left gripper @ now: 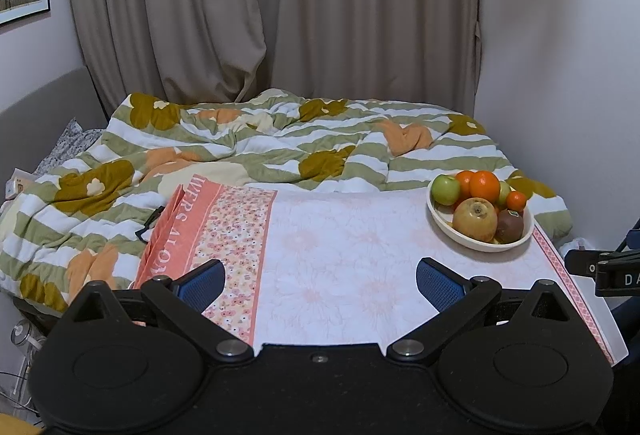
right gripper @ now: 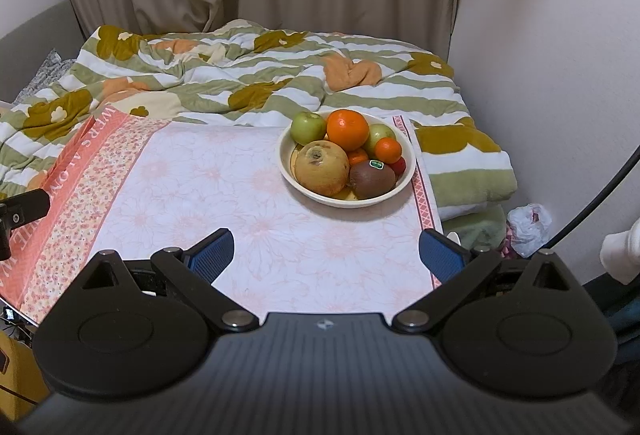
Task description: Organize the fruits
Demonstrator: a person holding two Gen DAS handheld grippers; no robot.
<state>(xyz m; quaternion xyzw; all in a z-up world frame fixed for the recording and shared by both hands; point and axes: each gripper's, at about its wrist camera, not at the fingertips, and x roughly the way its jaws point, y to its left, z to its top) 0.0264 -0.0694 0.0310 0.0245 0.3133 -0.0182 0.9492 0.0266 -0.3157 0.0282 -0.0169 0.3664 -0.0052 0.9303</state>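
Observation:
A cream bowl (right gripper: 406,177) full of fruit stands at the far right of a table covered by a pink floral cloth (right gripper: 224,191). In it lie a large orange (right gripper: 347,129), a small orange (right gripper: 388,150), a green apple (right gripper: 307,127), a big yellow-brown fruit (right gripper: 322,167) and a dark red-brown fruit with a sticker (right gripper: 372,179). The bowl also shows in the left wrist view (left gripper: 440,223). My left gripper (left gripper: 320,281) is open and empty over the near middle of the cloth. My right gripper (right gripper: 326,255) is open and empty, short of the bowl.
A bed with a rumpled green-and-white flowered quilt (left gripper: 240,143) lies right behind the table. Beige curtains (left gripper: 280,7) hang behind it. A white wall (right gripper: 560,55) is close on the right. A plastic bag (right gripper: 528,223) lies on the floor to the right.

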